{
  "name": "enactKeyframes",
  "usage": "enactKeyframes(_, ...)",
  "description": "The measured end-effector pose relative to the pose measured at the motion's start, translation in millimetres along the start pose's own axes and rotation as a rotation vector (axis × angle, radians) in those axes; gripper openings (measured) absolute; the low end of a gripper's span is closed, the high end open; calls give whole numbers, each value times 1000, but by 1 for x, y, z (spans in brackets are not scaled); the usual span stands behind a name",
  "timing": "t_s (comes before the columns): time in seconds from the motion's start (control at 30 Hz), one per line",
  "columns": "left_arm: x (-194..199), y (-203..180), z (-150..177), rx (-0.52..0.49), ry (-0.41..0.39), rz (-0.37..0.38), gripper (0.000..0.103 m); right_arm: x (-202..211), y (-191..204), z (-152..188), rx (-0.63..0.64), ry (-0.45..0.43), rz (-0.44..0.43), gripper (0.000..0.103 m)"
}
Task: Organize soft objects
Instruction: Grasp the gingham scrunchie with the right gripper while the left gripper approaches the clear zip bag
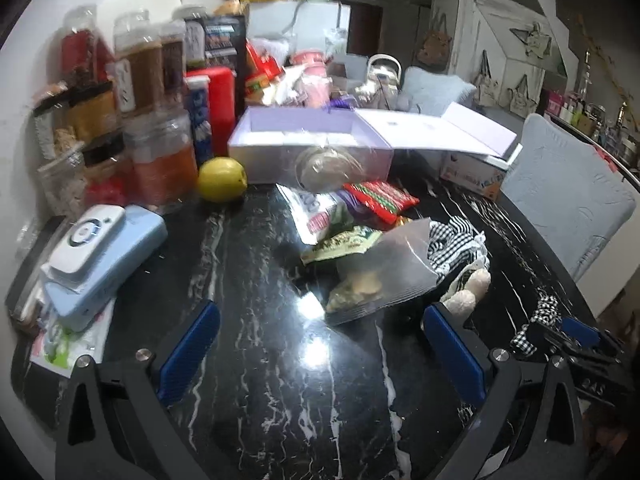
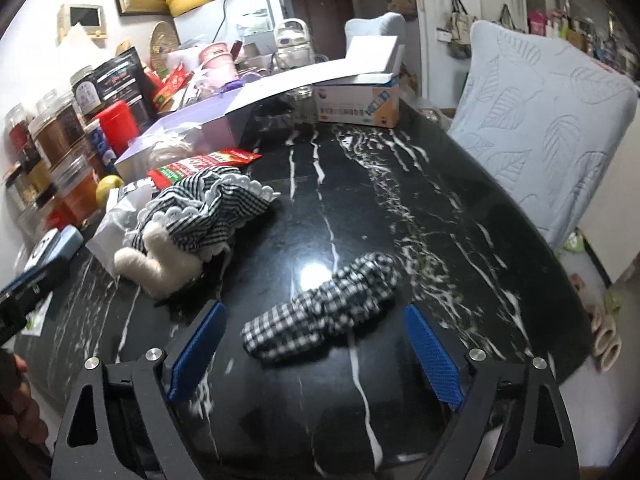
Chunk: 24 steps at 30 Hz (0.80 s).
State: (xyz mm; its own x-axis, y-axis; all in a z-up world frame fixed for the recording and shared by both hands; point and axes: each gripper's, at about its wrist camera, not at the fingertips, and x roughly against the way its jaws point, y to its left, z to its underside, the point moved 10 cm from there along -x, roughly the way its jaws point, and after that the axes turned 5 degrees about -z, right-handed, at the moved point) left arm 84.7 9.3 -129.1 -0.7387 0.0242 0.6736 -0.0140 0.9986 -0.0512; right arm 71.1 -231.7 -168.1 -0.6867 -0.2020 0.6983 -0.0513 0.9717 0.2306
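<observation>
Gingham band (image 2: 324, 312) between open right gripper (image 2: 316, 356) jaws

labels blurred, no text legible

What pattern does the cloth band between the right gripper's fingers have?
Black-and-white gingham check on the cloth band; it shows best in the right wrist view.

- Behind the round yellow lemon (image 1: 221, 179), clear plastic jars (image 1: 138, 68) are blurred, labels unreadable.
- Right of the lemon, a frosted snack pouch (image 1: 384, 276) hides most of the white plush toy in gingham (image 1: 466, 280).
</observation>
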Motion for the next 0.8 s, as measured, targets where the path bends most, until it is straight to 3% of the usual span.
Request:
enactKeyframes(0.2, -10, 2, -7, -3, 9, 8, 103, -20, 1, -8, 20, 26, 6, 79)
enactKeyframes(0.27, -16, 1, -13, 7, 6, 29, 103, -28, -1, -8, 41, 49, 22, 54)
enactKeyframes(0.37, -26, -5, -19, 2, 15, 46, 103, -32, -2, -12, 82, 39, 45, 38)
enactKeyframes(0.57, -38, -19, -30, -24, 8, 79, 103, -42, 10, -20, 158, 53, -2, 33)
enactKeyframes(0.8, -65, -21, -29, -44, 61, 41, 103, -57, 25, -27, 256, 73, -7, 33)
